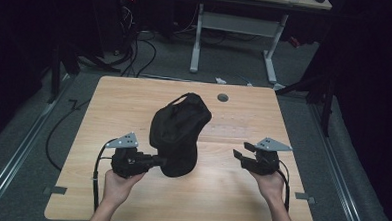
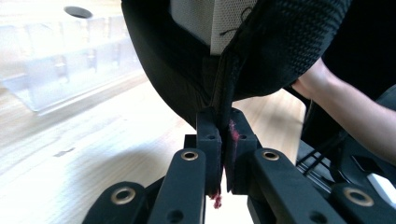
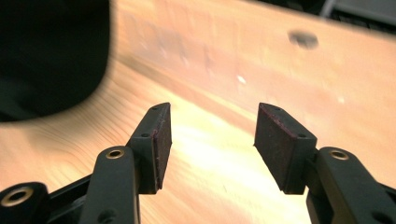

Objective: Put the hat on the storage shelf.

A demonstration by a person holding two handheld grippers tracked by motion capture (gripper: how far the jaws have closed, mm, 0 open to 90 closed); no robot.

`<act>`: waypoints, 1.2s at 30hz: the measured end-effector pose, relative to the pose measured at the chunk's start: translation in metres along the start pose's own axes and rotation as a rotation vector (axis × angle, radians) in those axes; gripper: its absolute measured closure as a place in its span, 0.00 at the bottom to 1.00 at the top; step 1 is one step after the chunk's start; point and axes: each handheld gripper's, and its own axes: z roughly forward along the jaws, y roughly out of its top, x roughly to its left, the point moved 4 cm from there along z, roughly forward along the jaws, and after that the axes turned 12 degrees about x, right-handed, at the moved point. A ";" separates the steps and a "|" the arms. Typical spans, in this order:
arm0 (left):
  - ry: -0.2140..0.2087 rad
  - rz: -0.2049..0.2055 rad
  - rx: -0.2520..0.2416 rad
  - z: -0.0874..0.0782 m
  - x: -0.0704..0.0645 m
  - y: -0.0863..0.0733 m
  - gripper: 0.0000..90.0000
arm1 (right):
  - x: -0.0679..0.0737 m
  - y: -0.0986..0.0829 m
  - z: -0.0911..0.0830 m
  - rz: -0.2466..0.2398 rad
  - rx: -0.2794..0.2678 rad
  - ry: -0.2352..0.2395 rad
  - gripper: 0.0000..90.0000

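A: Holding the black bag [image 1: 177, 134] w/ my left gripper [image 1: 157, 161] rn. Jaws are pinched together on its lower edge, near-left side of the bag. In the left gripper view the fabric seam [image 2: 223, 100] runs straight down between the pads [image 2: 208, 140], clamped tight.

B: Where's the bag sitting?

A: Mid table [image 1: 134, 103], slightly left of center. It stands up tall, base toward the near side, and leans a bit to the far right at the top. There's a loop handle [image 1: 182, 97] at the far end of it. Can't tell if the base touches the wood or hangs just above it.

B: And the right side?

A: Right gripper [image 1: 240, 156] is near-right on the table, well apart from the bag, jaws spread wide w/ nothing between them. Right gripper view confirms: both pads [image 3: 161, 144] apart, bare wood between, bag's dark edge [image 3: 51, 56] off to the upper left of that view, blurred.

B: Anything else on the table?

A: Grey round grommet [image 1: 222, 97] at the far edge, right of the bag's top. A clear plastic tray-ish thing [image 2: 70, 60] shows in the left gripper view, beyond the bag; it's hazy, can't make out details. Right forearm [image 2: 345, 100] also shows there, at the right.
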 end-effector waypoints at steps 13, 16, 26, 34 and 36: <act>0.052 0.003 -0.072 -0.005 0.005 0.015 0.96 | -0.029 -0.057 0.036 0.191 0.143 -0.115 0.47; 0.071 0.014 -0.079 -0.003 0.007 0.023 0.96 | -0.031 -0.063 0.040 0.185 0.148 -0.144 0.47; 0.140 0.053 -0.143 0.001 0.012 0.054 0.96 | -0.030 -0.064 0.040 0.182 0.147 -0.184 0.45; 0.168 0.074 -0.187 0.004 0.014 0.070 0.96 | -0.030 -0.065 0.040 0.181 0.147 -0.184 0.45; 0.178 0.083 -0.195 0.006 0.015 0.074 0.96 | -0.030 -0.065 0.040 0.181 0.147 -0.184 0.45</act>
